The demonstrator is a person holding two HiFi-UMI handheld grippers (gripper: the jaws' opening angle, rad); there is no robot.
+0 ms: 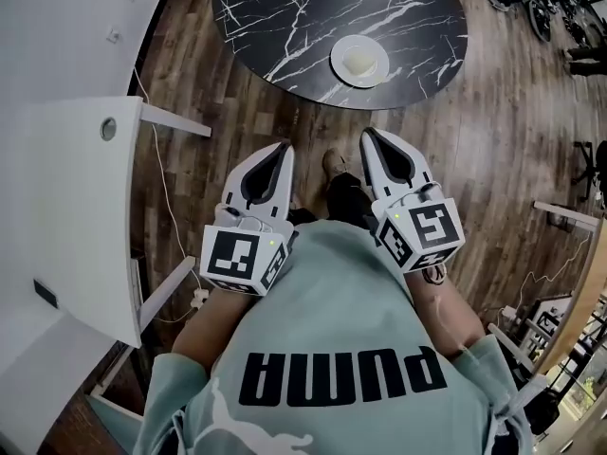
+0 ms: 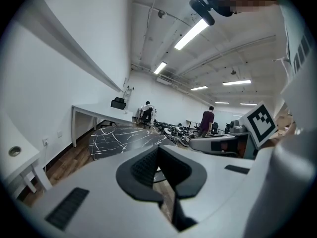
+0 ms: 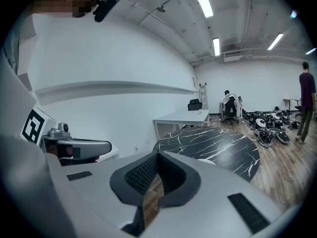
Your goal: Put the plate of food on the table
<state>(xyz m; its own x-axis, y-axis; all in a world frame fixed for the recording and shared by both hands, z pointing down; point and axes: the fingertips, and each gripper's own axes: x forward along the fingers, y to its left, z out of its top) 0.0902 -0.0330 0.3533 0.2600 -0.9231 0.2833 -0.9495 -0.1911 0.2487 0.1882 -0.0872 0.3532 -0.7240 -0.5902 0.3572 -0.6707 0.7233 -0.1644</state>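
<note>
1. Head view: the left gripper and right gripper are side by side in front of the person's shirt, both pointing toward the table.
2. Each gripper's 2 jaws are closed tip to tip, with nothing held.
3. The plate, with pale food on it, lies on the round black marble table. It is straight ahead of the right gripper and well apart from both grippers.
4. A white desk stands to the left of the left gripper, and wood floor lies under both.
5. Left gripper view: the jaws meet at their tips with nothing between the pads. The table lies ahead and slightly left. The right gripper is just to the right, its marker cube tilted.
6. Right gripper view: the jaws are closed and empty. The table lies ahead and to the right, and the left gripper is to the left.
7. 2 people are far beyond the table.
</note>
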